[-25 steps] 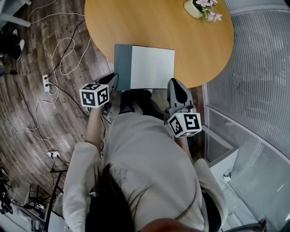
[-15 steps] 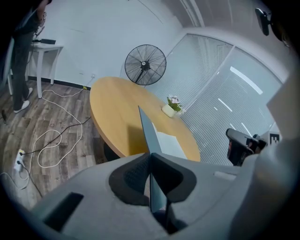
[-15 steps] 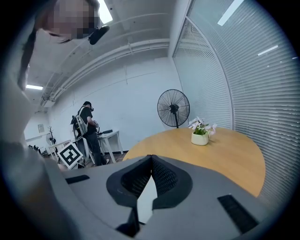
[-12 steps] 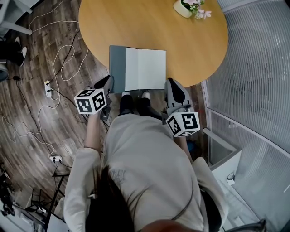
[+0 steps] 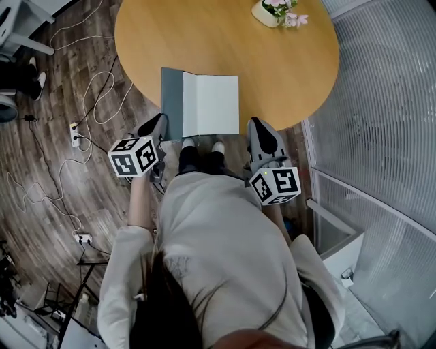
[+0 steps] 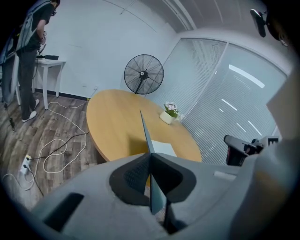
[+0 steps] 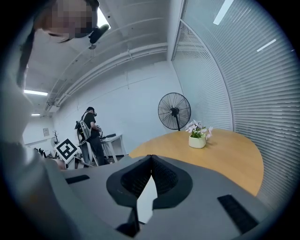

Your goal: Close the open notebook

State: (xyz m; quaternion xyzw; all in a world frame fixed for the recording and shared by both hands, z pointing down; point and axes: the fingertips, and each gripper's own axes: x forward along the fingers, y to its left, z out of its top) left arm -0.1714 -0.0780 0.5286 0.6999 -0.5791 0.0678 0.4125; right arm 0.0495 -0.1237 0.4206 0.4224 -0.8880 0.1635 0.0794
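The open notebook lies at the round wooden table's near edge, its white page flat. Its grey-blue left cover is raised off the table. My left gripper is at the cover's near left corner. In the left gripper view the cover stands edge-on, pinched between the shut jaws of that gripper, with the white page to its right. My right gripper hovers off the table edge, right of the notebook. In its own view that gripper has its jaws shut, holding nothing.
A small pot of pink flowers stands at the table's far side. A standing fan is beyond the table. Cables and power strips lie on the wooden floor to the left. A slatted glass wall runs along the right. Another person stands by a white table.
My left gripper has risen with the cover's edge in its jaws, and the cover now stands steeper. The right gripper has shifted a little along the table edge.
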